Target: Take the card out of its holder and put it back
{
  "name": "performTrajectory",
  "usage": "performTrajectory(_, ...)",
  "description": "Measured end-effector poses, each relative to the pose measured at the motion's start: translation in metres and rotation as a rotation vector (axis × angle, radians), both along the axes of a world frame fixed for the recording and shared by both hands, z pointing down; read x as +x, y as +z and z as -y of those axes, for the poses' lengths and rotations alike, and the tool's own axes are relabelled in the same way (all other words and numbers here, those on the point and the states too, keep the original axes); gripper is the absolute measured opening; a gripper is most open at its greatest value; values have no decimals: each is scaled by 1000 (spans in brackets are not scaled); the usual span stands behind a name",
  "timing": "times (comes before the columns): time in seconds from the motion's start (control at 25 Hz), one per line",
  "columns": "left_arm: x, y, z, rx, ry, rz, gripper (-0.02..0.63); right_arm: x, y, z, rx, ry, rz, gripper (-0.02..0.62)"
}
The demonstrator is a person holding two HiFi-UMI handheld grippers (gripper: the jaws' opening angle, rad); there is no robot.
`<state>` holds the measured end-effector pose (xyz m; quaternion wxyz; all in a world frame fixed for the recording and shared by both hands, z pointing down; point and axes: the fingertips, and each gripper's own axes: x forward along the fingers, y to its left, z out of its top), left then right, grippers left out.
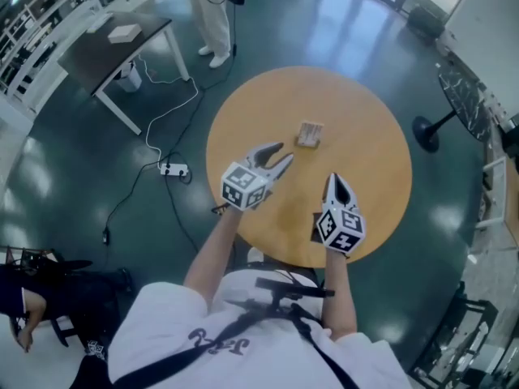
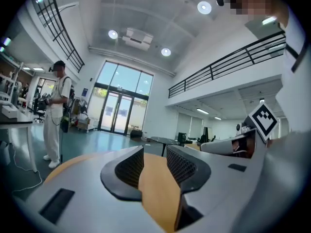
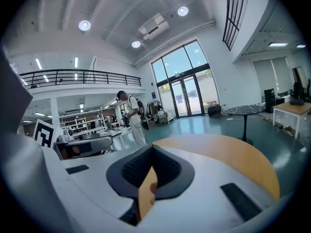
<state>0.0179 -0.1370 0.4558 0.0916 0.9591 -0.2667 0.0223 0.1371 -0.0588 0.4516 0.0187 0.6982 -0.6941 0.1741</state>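
Card holder (image 1: 309,134) is sitting alone near the middle of the round wooden table (image 1: 369,128), a little toward the far edge, with bare wood on every side. From here the card is blurring into the holder, so I am not telling the 2 apart.

The 2 grippers are hovering over the near half of the table, both well short of the holder. The left gripper (image 1: 285,152) is pointing toward it with its jaws standing wide apart and only tabletop showing between them. The right gripper (image 1: 333,178) is nearer the near edge, jaws closed tip to tip and gripping nothing.

I am judging this as the approach. Doing it well is probably meaning 1 gripper pinning the holder flat while the other pinches the card's exposed edge and draws it straight out. The right jaws are needing to open first. The light holder is likely sliding on that smooth wood if nobody braces it.
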Motion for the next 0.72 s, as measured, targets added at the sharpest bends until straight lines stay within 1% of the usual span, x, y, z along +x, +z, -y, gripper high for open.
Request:
performTrajectory(0.08,-4,-12,-16,19,-37,-24,163,-6,-6,-14,17,2,-3,20)
performTrajectory(0.16,-8,-23,-30,84,-94,-10,144,-14,-14,-25,37,-4,-17,20)
performTrajectory(0.2,-10,-29,-35,116,-128,-4,110,-17,-19,-29,47,-8,-27,20)
performTrajectory(0.24,-12,-34,-41,132,-157,-9,65,-20,-22,-33,55,-10,-38,20)
performTrajectory(0.28,-13,-37,-45,135,-178,-22,34,-21,-26,-36,61,-9,-49,20)
performTrajectory(0.48,-16,-35,-58,79,-204,-55,14,-27,-40,-45,90,-20,-87,20)
performTrajectory(0.52,-15,-37,-60,79,-205,-56,14,-27,-41,-45,95,-26,-86,19)
performTrajectory(0.64,-11,-45,-71,120,-212,-40,13,-27,-45,-46,110,-38,-84,18)
performTrajectory(0.72,-9,-51,-81,140,-229,-54,12,-31,-49,-50,121,-58,-92,18)
